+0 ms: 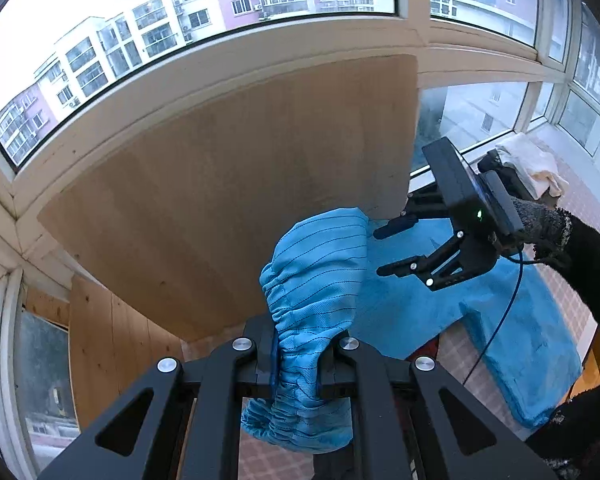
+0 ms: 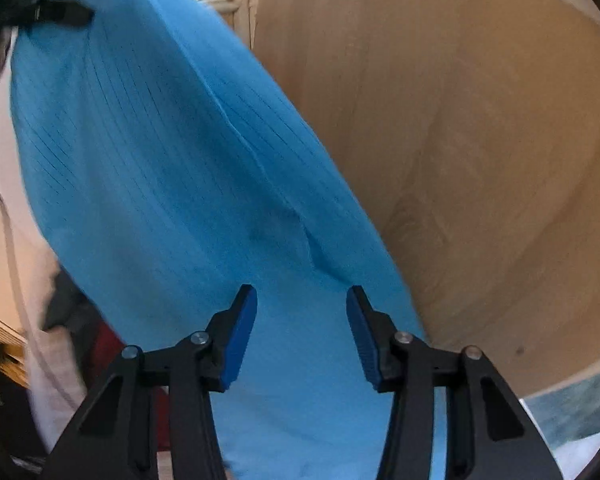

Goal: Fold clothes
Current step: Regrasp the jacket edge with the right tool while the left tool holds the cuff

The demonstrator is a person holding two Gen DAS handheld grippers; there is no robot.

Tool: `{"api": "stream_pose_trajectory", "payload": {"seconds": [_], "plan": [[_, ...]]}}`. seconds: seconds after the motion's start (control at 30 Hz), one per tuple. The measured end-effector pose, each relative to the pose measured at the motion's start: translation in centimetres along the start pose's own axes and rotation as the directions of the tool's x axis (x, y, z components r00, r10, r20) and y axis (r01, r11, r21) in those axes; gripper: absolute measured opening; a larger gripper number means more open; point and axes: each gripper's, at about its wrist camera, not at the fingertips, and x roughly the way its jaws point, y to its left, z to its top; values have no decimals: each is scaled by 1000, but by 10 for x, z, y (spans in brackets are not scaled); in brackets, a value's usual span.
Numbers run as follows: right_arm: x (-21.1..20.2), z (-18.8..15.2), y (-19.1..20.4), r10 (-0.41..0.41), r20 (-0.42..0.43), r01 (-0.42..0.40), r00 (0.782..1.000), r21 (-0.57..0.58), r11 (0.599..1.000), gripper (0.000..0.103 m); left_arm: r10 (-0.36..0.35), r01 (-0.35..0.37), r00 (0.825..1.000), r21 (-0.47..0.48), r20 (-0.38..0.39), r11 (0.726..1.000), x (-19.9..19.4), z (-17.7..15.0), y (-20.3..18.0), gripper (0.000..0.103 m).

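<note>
**Blue striped garment pinched in the left tongs, lifted off the tabletop**

Blue cloth with thin dark stripes, the garment has its gathered elastic edge clamped in the left tongs, whose jaws are pressed together on the bunched fabric. From there it trails down to the pale wooden tabletop, where the rest of it lies spread near the front edge and hangs over it. The right tongs hover just above that spread part, jaws wide apart and empty, held by a hand in a dark glove. In the right wrist view the blue-padded fingers frame the raised cloth without touching it. A window frame runs behind the tabletop.
</note>
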Motion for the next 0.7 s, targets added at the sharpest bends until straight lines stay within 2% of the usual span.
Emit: {"api": "stream_pose_trajectory", "payload": {"seconds": [0.07, 0.17, 0.2, 0.23, 0.27, 0.33, 0.4, 0.57, 0.63, 0.7], "plan": [[8, 6, 4, 26, -24, -27, 999, -21, 999, 46, -2, 2, 1000, 3, -1, 1000, 1, 0, 1, 10], [23, 14, 10, 18, -57, -22, 998, -57, 998, 45, -1, 1, 1000, 6, -4, 1000, 2, -1, 2, 10], [28, 16, 12, 15, -72, -20, 997, -63, 998, 39, -1, 1, 1000, 7, -5, 1000, 3, -1, 2, 10], [33, 17, 11, 14, -92, -19, 996, -57, 998, 5, -1, 1, 1000, 8, -7, 1000, 4, -1, 2, 10], [35, 19, 11, 13, -107, -19, 994, -51, 999, 2, 2, -2, 1000, 8, -10, 1000, 5, -2, 3, 10], [33, 19, 12, 6, -120, -11, 993, -42, 999, 1, 4, -4, 1000, 6, -16, 1000, 7, -4, 6, 11], [22, 22, 10, -39, -106, 33, 994, -50, 998, 1, 4, -4, 1000, -1, -22, 1000, 9, -9, 11, 11], [9, 32, -10, -103, -52, 105, 993, 32, 994, 1, -17, 16, 1000, -35, -16, 999, 11, -17, 23, 11], [17, 33, -13, -116, -52, 119, 992, 59, 991, 1, -27, 26, 999, -40, -17, 999, 14, -15, 22, 11], [29, 31, -9, -164, -84, 169, 983, 53, 984, 3, -37, 36, 999, -46, -18, 998, 16, -14, 22, 11]]}}
